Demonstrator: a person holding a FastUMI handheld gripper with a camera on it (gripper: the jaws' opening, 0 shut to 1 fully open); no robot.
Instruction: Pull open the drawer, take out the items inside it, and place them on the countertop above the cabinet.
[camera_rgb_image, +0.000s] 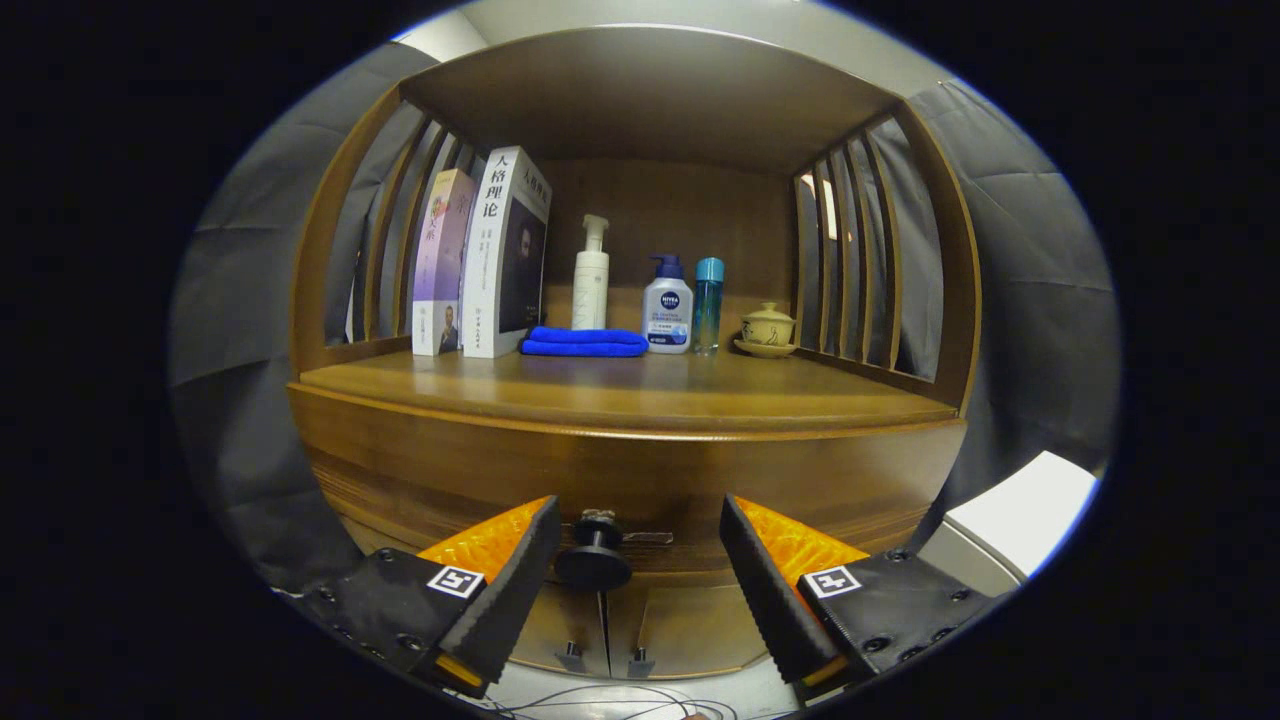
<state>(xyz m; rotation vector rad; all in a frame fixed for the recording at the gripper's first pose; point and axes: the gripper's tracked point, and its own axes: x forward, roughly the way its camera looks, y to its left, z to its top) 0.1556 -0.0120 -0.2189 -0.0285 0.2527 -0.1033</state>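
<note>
1. Gripper (637, 535) released, fingers spread wide apart, gripping nothing.
2. Drawer knob (594, 557) sits between the fingers, closer to the left one, just beside its tip; contact hard to tell. No finger presses on it.
3. Drawer (640, 490) shut, its front flush under the countertop edge, just ahead of the fingertips. Contents hidden.
4. Below the drawer at 6 o'clock: cabinet doors (610, 625) with two small handles, closed.
5. Cables (600, 700) on the floor, 6 o'clock of the doors.
6. White box (1010, 520) at 3 o'clock of the right finger, beside the cabinet.
7. Countertop (620, 390) above the drawer, front part bare.
8. At the back of the countertop, going 9 to 3 o'clock: two upright books (480, 255), folded blue towel (585, 342), white pump bottle (591, 275) behind the towel, blue-capped pump bottle (668, 308), slim teal bottle (707, 305), lidded teacup on saucer (768, 330).
9. Slatted wooden side panels (850, 250) on both flanks, shelf roof at 12 o'clock.
</note>
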